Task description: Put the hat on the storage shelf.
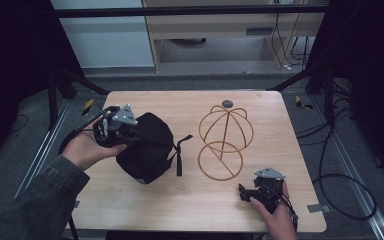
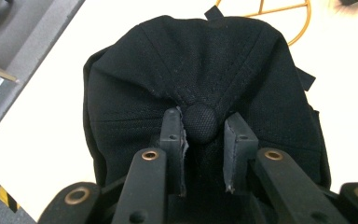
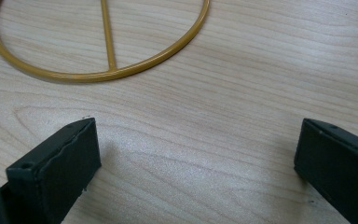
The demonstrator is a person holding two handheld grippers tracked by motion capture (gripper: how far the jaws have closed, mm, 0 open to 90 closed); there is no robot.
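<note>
High view: pale wooden table (image 1: 190, 200); black fabric cap (image 1: 147, 145) at left, gold wire dome-shaped hat stand (image 1: 225, 142) just beside it, apart.

Left gripper view: left gripper (image 2: 204, 128) pinches the cap's crown button (image 2: 199, 122), probably to lift it toward the stand.

Right gripper view: right gripper (image 3: 196, 154) jaws spread wide, empty, low over bare wood near the stand's base ring (image 3: 121, 70), likely waiting to steady it.

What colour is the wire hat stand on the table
Golden yellow wire hat stand; shows best in the high view.
</note>
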